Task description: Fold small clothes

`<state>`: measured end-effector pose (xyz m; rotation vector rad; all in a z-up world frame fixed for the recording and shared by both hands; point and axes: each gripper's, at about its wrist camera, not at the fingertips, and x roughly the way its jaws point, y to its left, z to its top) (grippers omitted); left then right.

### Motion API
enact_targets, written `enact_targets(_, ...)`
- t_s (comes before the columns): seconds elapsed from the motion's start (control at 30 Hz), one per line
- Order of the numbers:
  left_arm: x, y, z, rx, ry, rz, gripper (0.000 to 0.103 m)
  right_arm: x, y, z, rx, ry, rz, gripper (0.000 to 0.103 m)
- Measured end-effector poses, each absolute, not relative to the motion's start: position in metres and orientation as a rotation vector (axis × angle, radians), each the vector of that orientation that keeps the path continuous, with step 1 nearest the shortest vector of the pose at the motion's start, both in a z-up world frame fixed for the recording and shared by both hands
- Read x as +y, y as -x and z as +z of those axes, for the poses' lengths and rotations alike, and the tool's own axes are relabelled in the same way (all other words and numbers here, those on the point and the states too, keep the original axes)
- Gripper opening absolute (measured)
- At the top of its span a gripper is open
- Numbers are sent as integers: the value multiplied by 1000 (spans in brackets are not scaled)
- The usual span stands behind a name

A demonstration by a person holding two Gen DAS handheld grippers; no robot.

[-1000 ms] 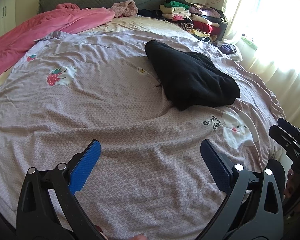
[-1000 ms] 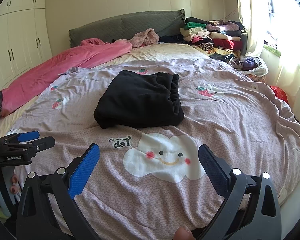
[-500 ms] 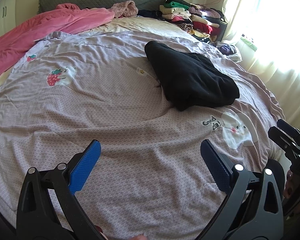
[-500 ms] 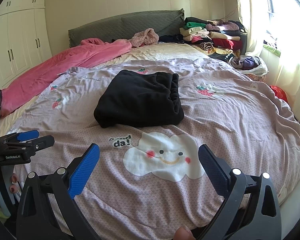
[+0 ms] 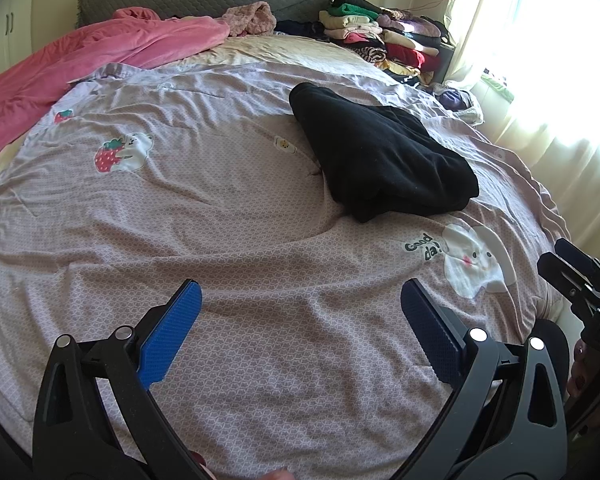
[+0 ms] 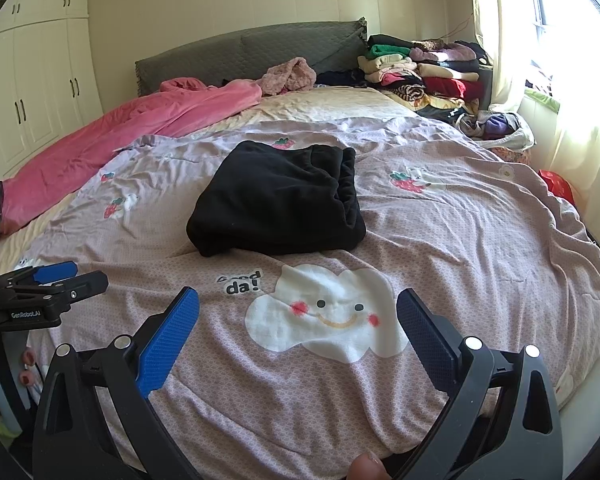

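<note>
Claws both gaping, nothing held: left claw [image 5: 300, 320] & right claw [image 6: 298, 320] hover low over bed [image 6: 480, 240]; black garment [image 6: 276, 208] folded at 12 o'clock, prob. done.

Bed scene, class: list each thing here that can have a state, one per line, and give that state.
Black garment: folded, lying on the quilt, untouched.
Left gripper: jaws open, empty.
Right gripper: jaws open, empty.
Lilac quilt: spread out, wrinkled.
Pink blanket: rumpled, pushed aside.
Clothes pile: folded, stacked.

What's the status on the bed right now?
Left gripper open, empty. Right gripper open, empty. Black garment folded on quilt, untouched. Nothing blocking.
</note>
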<state>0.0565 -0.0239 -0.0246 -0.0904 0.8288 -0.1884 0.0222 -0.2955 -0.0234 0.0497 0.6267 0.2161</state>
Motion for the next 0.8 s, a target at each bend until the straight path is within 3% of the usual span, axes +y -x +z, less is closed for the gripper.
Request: enact_targets(0.8, -24, -55, -23, 832, 88, -183, 93, -297, -21, -24, 628, -51, 212, 98)
